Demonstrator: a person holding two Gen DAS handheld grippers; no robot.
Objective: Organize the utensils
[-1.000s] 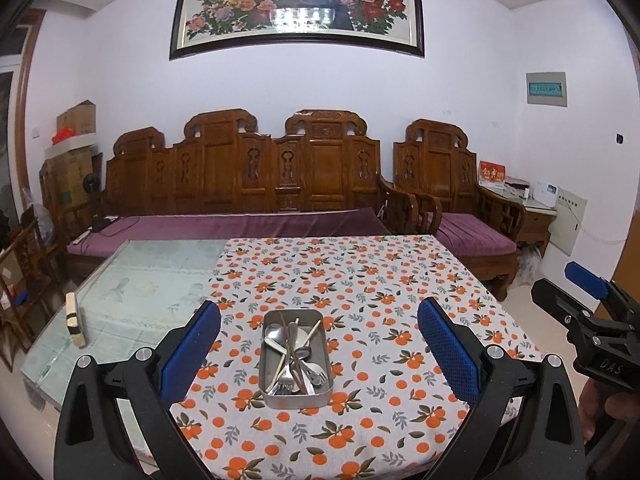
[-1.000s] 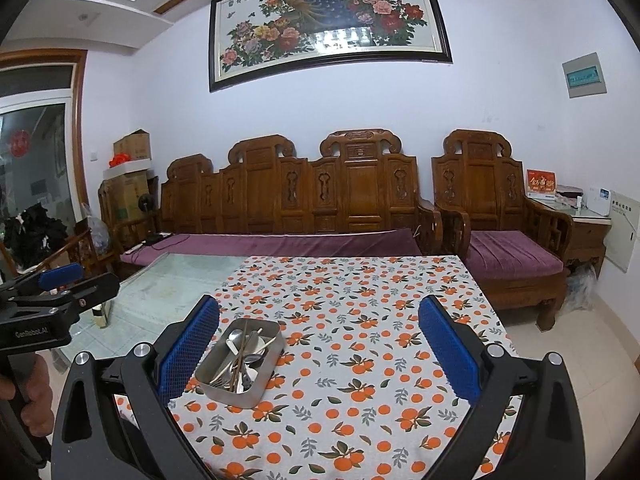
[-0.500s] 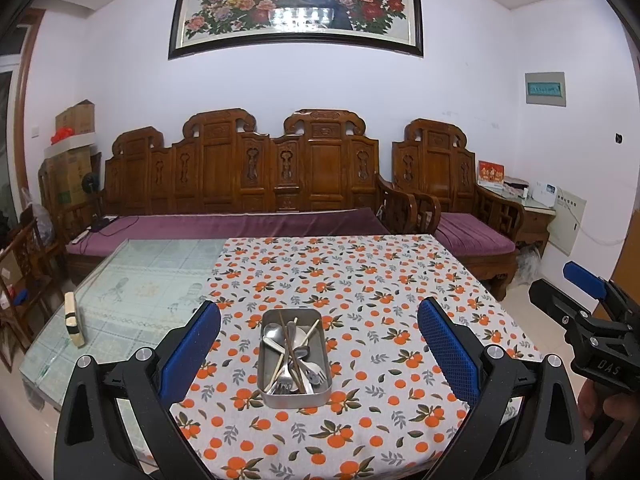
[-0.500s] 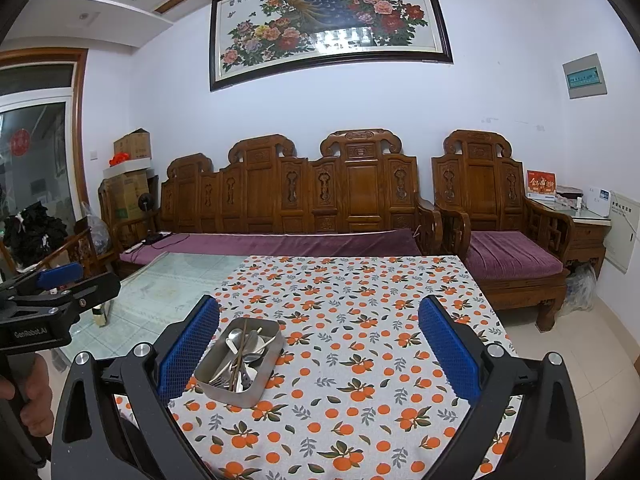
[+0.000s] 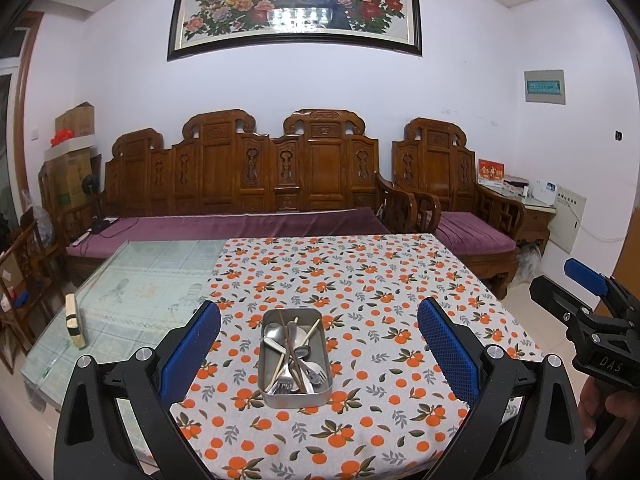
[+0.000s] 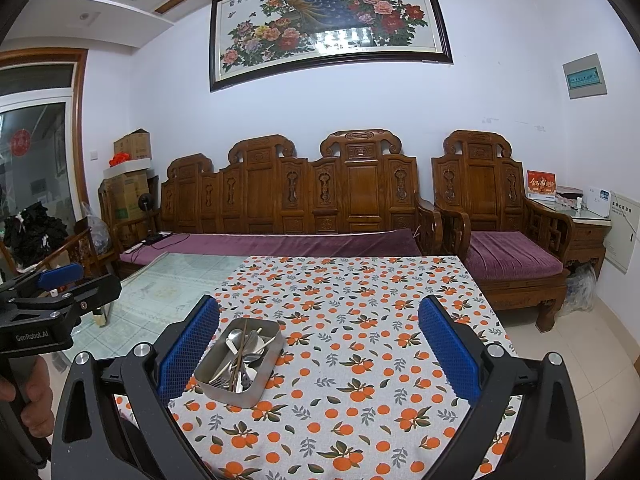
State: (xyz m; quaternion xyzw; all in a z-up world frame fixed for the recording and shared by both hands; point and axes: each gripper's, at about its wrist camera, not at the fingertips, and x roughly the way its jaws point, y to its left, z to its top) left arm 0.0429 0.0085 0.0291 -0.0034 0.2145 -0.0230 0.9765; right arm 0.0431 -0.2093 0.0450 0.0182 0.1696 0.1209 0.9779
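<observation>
A steel tray (image 5: 296, 398) sits on the orange-print tablecloth (image 5: 380, 280), holding a loose pile of spoons, forks and chopsticks (image 5: 294, 354). My left gripper (image 5: 319, 306) hovers open above the table's near edge, and the tray lies centred between its blue pads (image 5: 192, 348). My right gripper (image 6: 319, 304) is open too. From the right wrist, the tray (image 6: 228, 394) lies just inside the right gripper's left pad (image 6: 188, 352). Each gripper shows in the other's view: the right one (image 5: 588, 320) at the far right, the left one (image 6: 52, 292) at the far left. Neither holds anything.
The cloth covers the table's right part; bare glass top (image 5: 140, 300) lies to the left with a small beige block (image 5: 76, 320) at its edge. A carved wooden bench with purple cushions (image 5: 240, 228) stands behind the table and an armchair (image 5: 468, 236) at the right.
</observation>
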